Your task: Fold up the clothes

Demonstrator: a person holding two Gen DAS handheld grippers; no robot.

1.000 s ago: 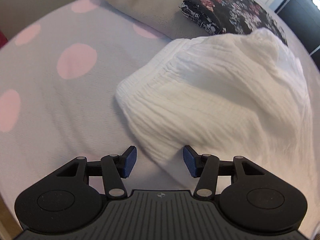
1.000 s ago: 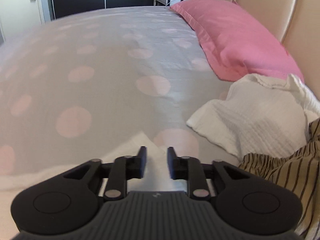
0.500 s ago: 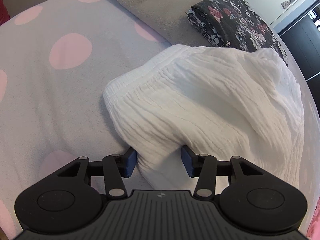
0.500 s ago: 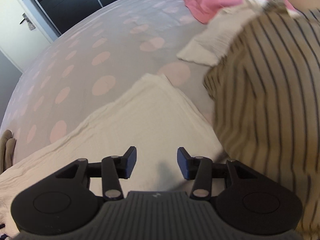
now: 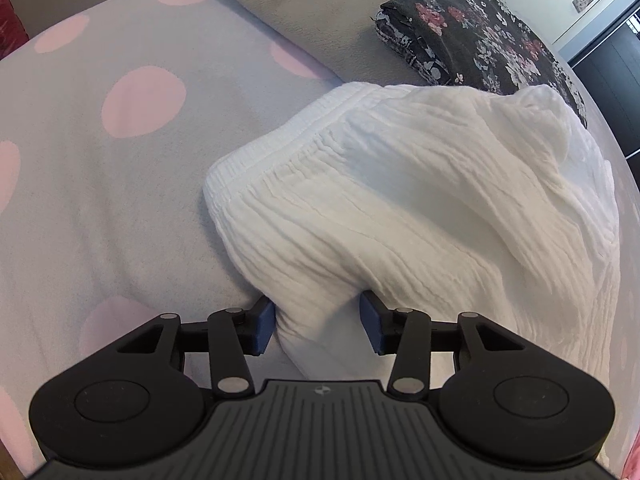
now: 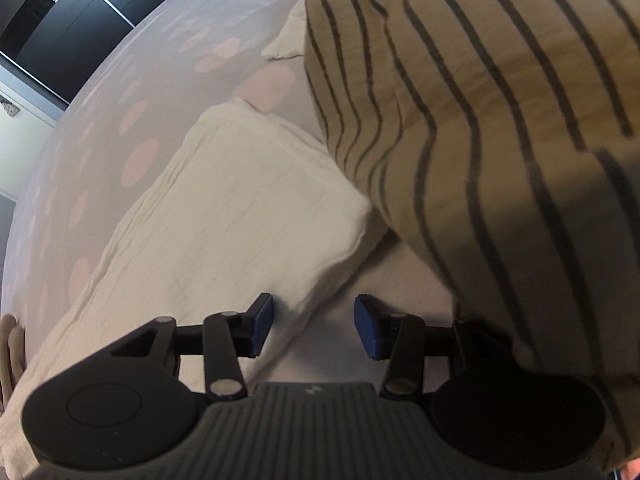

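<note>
**Tools spread around a white garment on a spotted bed**

Tools in both hands stand with their fingers apart, and neither is clamped on anything.

Beneath everything lies a bed [image 5: 100,200] covered in pale grey fabric with large pink dots. Across it, in the left wrist view, sits a white crinkled garment [image 5: 420,208] with a gathered waistband, doubled over but rumpled and humped, not a flat, neat fold. In the right wrist view one end of it [image 6: 224,216] lies flatter, with a squared corner. A tan striped garment [image 6: 480,120] fills the right side of that view, loose, with its edge over the white one; it appears unfolded. Farther back in the left view, a dark floral garment [image 5: 472,36] rests as a compact folded bundle on a beige fabric [image 5: 312,12]. So, judging from this, one piece looks finished, the white one is part-way, and the striped one is left.

Left tool [image 5: 318,326]: fingers wide, a bunched fold of the white garment between them, the left pad touching cloth.

Right tool [image 6: 314,326]: fingers wide, straddling the white garment's near edge, low over the bed
</note>
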